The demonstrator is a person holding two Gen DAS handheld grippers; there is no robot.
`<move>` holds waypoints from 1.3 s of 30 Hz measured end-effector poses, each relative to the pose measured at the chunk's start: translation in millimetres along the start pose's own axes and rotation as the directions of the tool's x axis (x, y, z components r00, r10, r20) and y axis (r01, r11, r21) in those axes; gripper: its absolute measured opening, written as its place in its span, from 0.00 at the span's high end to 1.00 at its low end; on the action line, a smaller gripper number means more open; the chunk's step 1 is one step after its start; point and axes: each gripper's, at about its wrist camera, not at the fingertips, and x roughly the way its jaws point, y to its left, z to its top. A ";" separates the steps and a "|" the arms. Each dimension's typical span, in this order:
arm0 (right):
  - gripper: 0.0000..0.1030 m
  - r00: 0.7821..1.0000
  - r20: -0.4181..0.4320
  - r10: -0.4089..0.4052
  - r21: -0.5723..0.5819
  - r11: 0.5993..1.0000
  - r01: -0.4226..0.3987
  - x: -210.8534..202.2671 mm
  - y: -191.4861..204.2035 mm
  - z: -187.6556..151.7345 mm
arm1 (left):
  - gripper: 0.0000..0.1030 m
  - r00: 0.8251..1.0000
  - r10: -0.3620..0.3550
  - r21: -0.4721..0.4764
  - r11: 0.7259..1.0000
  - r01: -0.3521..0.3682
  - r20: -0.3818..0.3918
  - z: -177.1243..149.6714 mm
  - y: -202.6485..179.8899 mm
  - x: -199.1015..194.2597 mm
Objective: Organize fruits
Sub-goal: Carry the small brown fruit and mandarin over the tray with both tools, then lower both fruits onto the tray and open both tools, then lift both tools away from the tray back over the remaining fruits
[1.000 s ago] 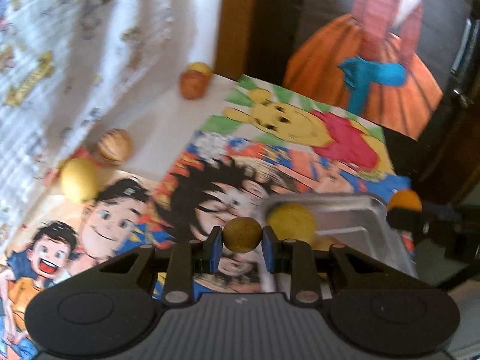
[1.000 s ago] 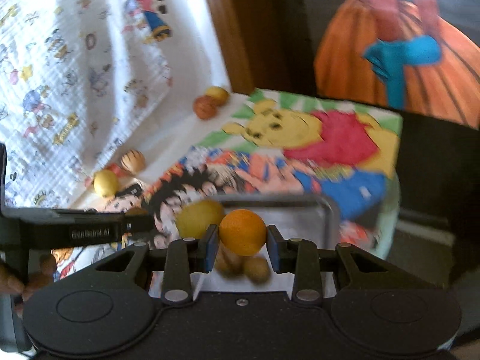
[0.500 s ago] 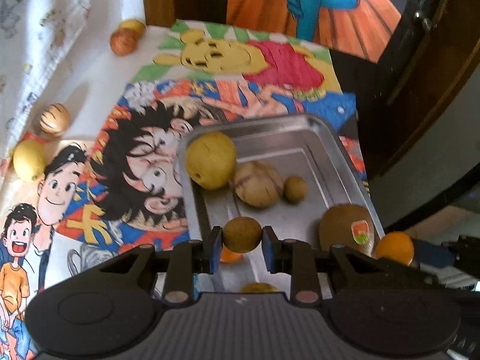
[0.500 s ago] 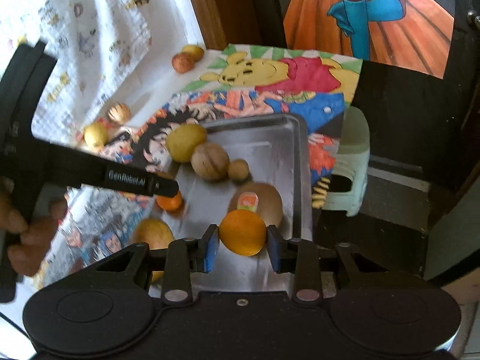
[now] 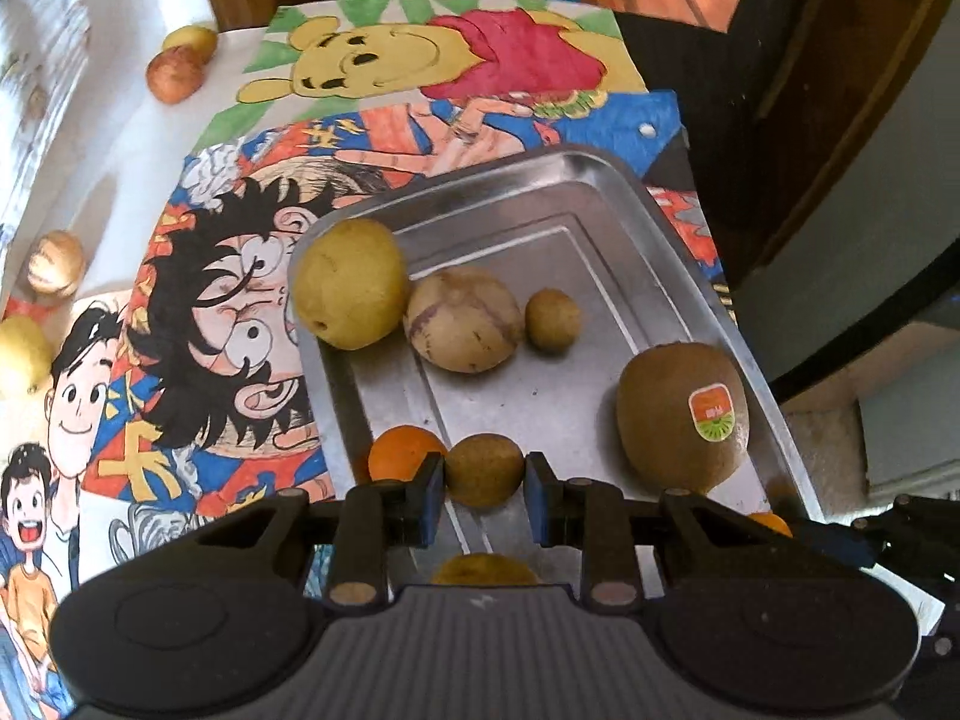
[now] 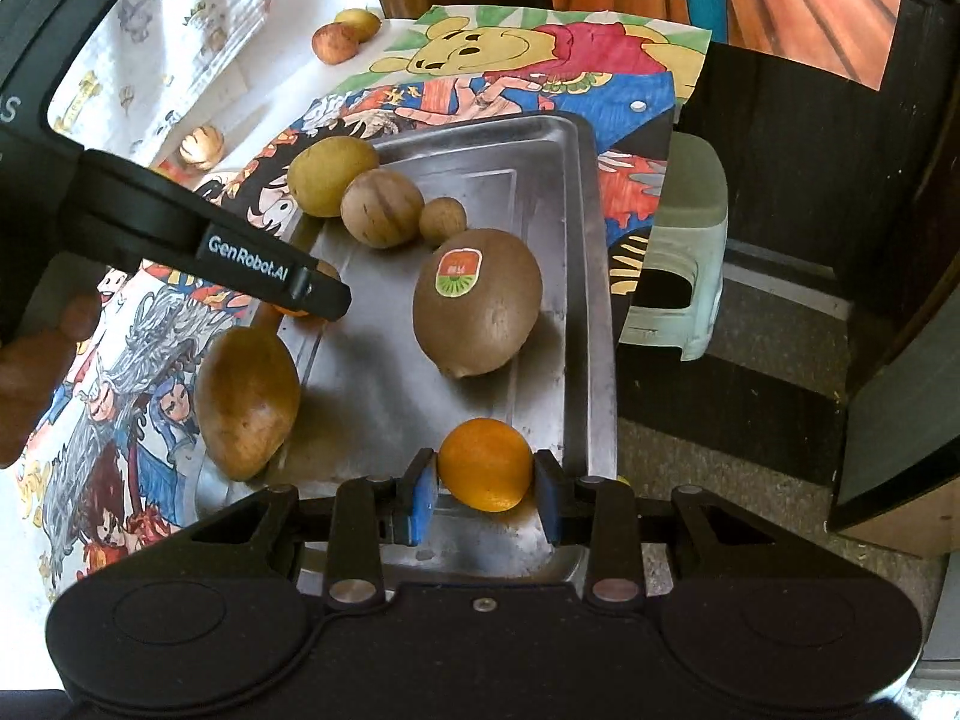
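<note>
My left gripper (image 5: 485, 483) is shut on a small brown round fruit (image 5: 483, 468), held low over the near left part of the metal tray (image 5: 600, 163). In the tray lie a yellow fruit (image 5: 351, 283), a pale striped fruit (image 5: 462, 319), a tiny brown fruit (image 5: 552, 319), a stickered kiwi (image 5: 681, 414) and a small orange (image 5: 401, 451). My right gripper (image 6: 485, 489) is shut on an orange (image 6: 485, 463) above the tray's (image 6: 579, 252) near right corner. A brown oval fruit (image 6: 246, 393) rests on the tray's left rim. The left gripper's finger (image 6: 300, 288) reaches in from the left.
The tray sits on cartoon-printed sheets on a table. Outside it lie a reddish fruit (image 5: 175, 73), a yellow one (image 5: 193, 39), a striped one (image 5: 55, 262) and another yellow one (image 5: 21, 354). A pale stool (image 6: 684, 252) stands off the table's right edge. A hand (image 6: 30, 372) grips the left tool.
Both grippers have tipped downward and moved in low over the tray, each keeping its fruit. The tray and its fruits now fill both views.
</note>
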 end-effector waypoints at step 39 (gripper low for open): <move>0.01 0.903 -0.384 0.193 0.033 0.980 -0.195 -19.7 30.7 5.2 | 0.01 0.969 0.231 -0.154 0.958 -0.242 -0.090 -57.0 50.2 -71.1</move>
